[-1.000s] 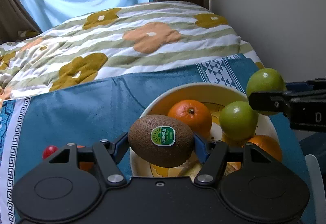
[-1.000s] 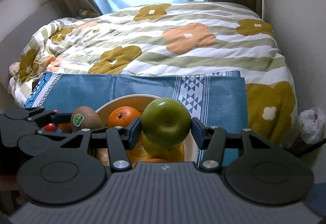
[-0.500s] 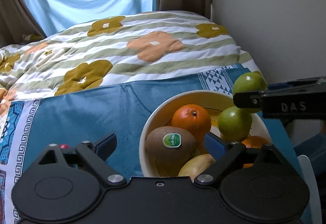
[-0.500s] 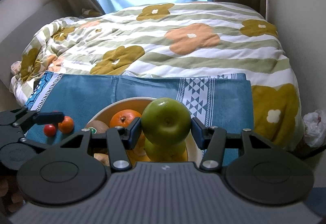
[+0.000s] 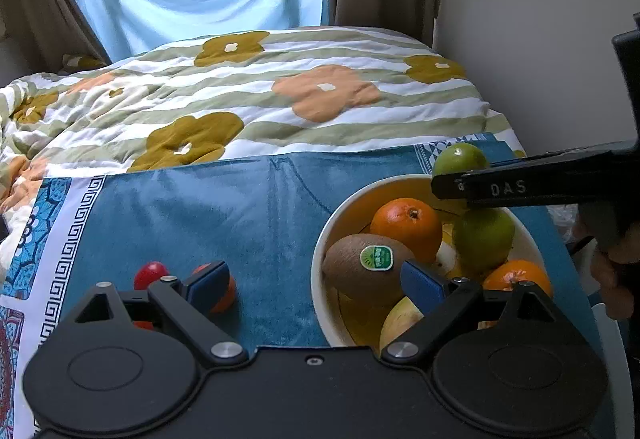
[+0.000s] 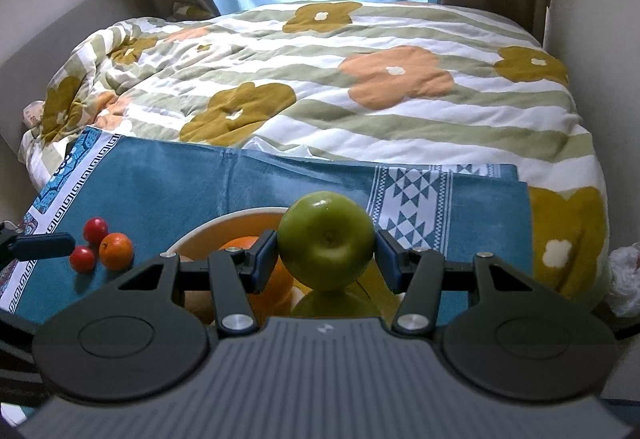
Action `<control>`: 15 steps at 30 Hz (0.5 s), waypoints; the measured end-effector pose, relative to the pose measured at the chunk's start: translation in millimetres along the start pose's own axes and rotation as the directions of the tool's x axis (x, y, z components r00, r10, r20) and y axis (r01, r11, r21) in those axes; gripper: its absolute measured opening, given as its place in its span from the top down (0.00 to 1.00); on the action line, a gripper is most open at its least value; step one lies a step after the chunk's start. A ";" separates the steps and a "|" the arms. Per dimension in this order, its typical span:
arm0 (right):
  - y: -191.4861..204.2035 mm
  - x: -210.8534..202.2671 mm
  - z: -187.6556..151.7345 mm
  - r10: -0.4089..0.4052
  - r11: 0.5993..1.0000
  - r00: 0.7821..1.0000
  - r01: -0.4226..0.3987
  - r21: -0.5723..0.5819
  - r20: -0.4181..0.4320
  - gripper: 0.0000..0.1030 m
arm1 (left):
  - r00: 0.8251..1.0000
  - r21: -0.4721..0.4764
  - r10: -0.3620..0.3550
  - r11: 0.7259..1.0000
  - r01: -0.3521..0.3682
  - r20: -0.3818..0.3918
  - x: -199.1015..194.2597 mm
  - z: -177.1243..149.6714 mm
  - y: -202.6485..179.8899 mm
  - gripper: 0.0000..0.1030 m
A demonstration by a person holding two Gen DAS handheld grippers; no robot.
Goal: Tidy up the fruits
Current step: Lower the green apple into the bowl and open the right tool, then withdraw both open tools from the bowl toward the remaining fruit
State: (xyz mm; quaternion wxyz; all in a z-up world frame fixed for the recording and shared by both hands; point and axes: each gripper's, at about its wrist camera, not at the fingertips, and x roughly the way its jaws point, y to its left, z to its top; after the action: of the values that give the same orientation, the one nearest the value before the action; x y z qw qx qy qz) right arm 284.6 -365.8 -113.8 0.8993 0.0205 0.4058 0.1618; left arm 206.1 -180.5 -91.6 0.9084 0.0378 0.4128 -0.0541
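A cream bowl (image 5: 320,251) on the blue cloth holds a brown kiwi (image 5: 364,269) with a green sticker, an orange (image 5: 406,223), a green apple (image 5: 484,237) and other fruit. My left gripper (image 5: 316,285) is open and empty, just in front of the bowl's left rim. My right gripper (image 6: 326,259) is shut on a second green apple (image 6: 326,239) and holds it above the bowl (image 6: 208,231); that apple also shows in the left wrist view (image 5: 460,159). Two red tomatoes (image 6: 95,230) and a small orange (image 6: 116,250) lie on the cloth left of the bowl.
The blue cloth (image 5: 200,215) lies on the near end of a bed with a flowered quilt (image 5: 280,99). A wall (image 5: 540,39) runs along the right side. Curtains and a window are behind the bed.
My left gripper opened, left the kiwi in the bowl and drew back to the left. My right gripper still holds the green apple over the bowl.
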 end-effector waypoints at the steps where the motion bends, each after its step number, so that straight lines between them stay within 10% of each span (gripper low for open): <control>1: 0.1 2.6 0.1 0.001 1.000 1.000 -0.001 0.002 -0.001 0.34 | 1.000 -0.001 0.003 1.000 -0.003 -0.001 -0.2 -1.2 0.3 0.08; 8: 0.9 4.5 -0.2 0.015 1.000 1.000 -0.015 0.006 0.012 0.33 | 1.000 -0.004 0.014 1.000 -0.014 -0.002 -5.9 -6.8 2.5 0.08; 12: 3.2 -7.4 -1.4 -0.018 1.000 0.998 0.018 0.003 0.062 0.00 | 1.000 -0.017 0.021 1.000 -0.021 0.005 -11.8 -9.9 4.6 0.08; 15: 2.3 -12.8 -2.1 -0.017 1.000 0.998 0.016 0.014 0.067 0.00 | 1.000 -0.023 0.027 0.999 -0.027 0.010 -16.2 -11.9 5.7 0.08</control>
State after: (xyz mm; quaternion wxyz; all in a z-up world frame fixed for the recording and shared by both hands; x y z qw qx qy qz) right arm 274.6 -367.8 -105.5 0.9136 0.0287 0.3763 0.1511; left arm 187.4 -172.4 -87.1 0.9116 0.0325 0.4082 -0.0373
